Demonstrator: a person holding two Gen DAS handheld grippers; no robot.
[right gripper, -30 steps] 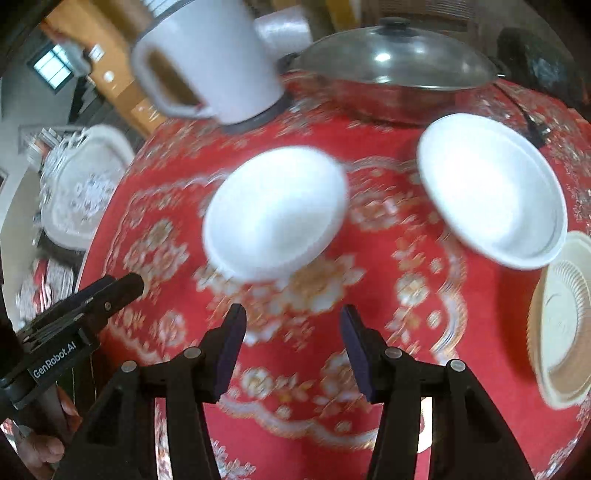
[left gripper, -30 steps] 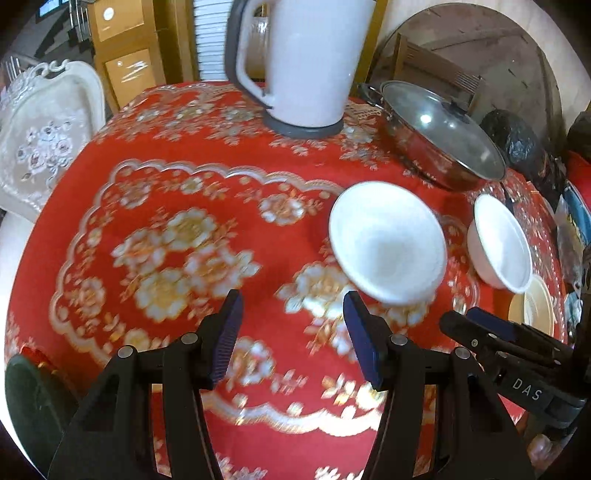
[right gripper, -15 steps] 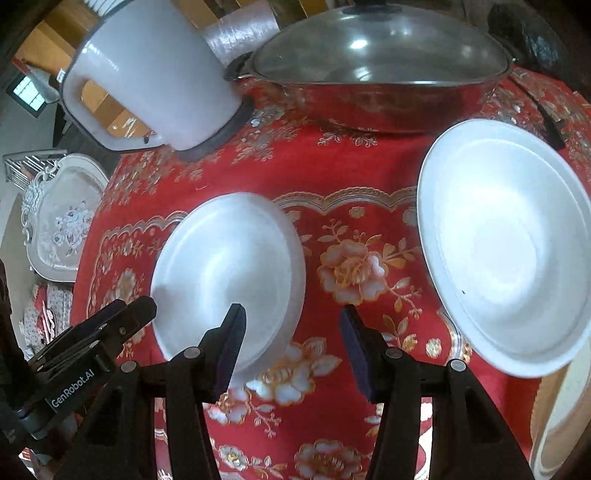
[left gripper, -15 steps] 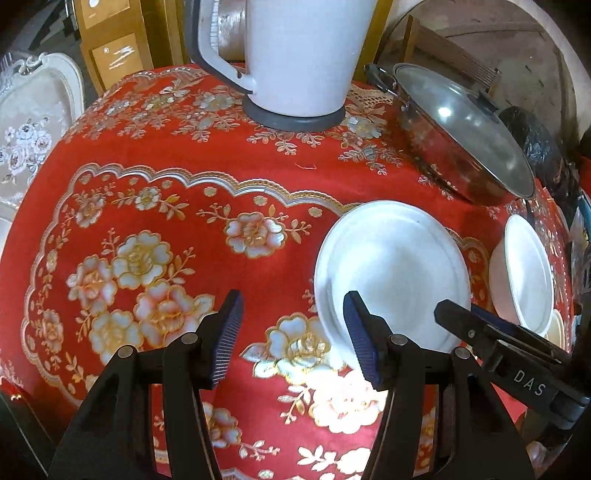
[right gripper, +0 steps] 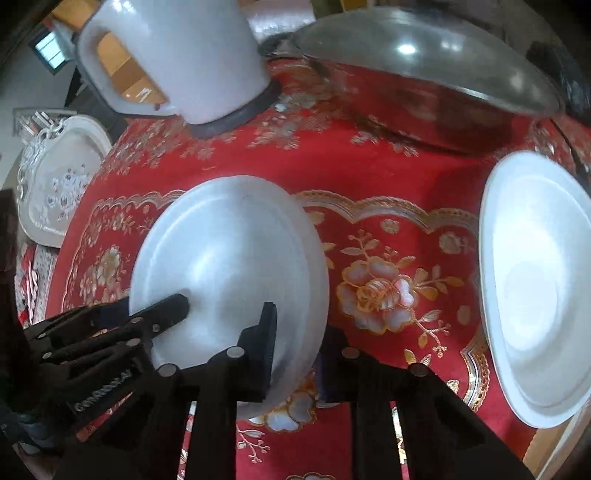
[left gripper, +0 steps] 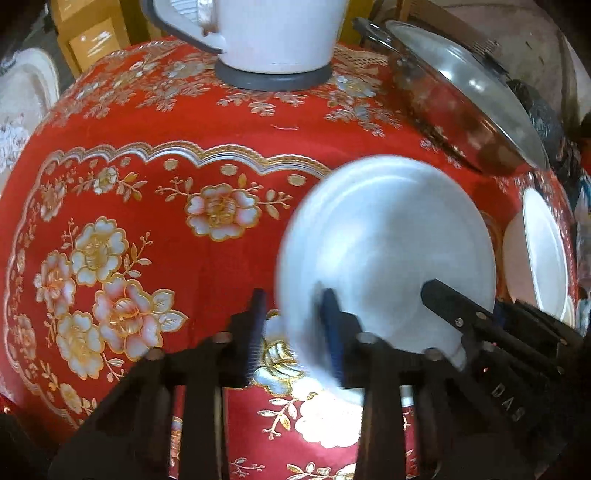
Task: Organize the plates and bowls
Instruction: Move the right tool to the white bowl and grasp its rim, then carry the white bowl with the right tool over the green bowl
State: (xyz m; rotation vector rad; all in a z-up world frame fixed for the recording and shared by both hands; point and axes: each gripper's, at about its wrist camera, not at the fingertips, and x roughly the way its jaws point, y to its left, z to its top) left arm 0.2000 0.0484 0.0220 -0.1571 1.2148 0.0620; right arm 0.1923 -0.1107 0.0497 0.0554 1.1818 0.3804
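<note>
A white plate (left gripper: 388, 240) lies on the red flowered tablecloth (left gripper: 147, 192). My left gripper (left gripper: 295, 332) is open and straddles the plate's near left rim, one finger inside the plate, one outside. My right gripper (right gripper: 299, 347) is open and straddles the same plate (right gripper: 229, 266) at its near right rim. Each gripper shows in the other's view, the right (left gripper: 480, 325) and the left (right gripper: 110, 332). A second white bowl (right gripper: 532, 280) sits to the right and shows at the edge of the left wrist view (left gripper: 539, 254).
A white electric kettle (left gripper: 266, 33) on its grey base stands at the back. A steel lidded wok (left gripper: 461, 96) sits at the back right. A white ornate chair (right gripper: 59, 177) stands beyond the table's left edge.
Both grippers have moved forward and down onto the near white plate; their fingers now straddle its rim from either side. The plate looks blurred in the left view.
</note>
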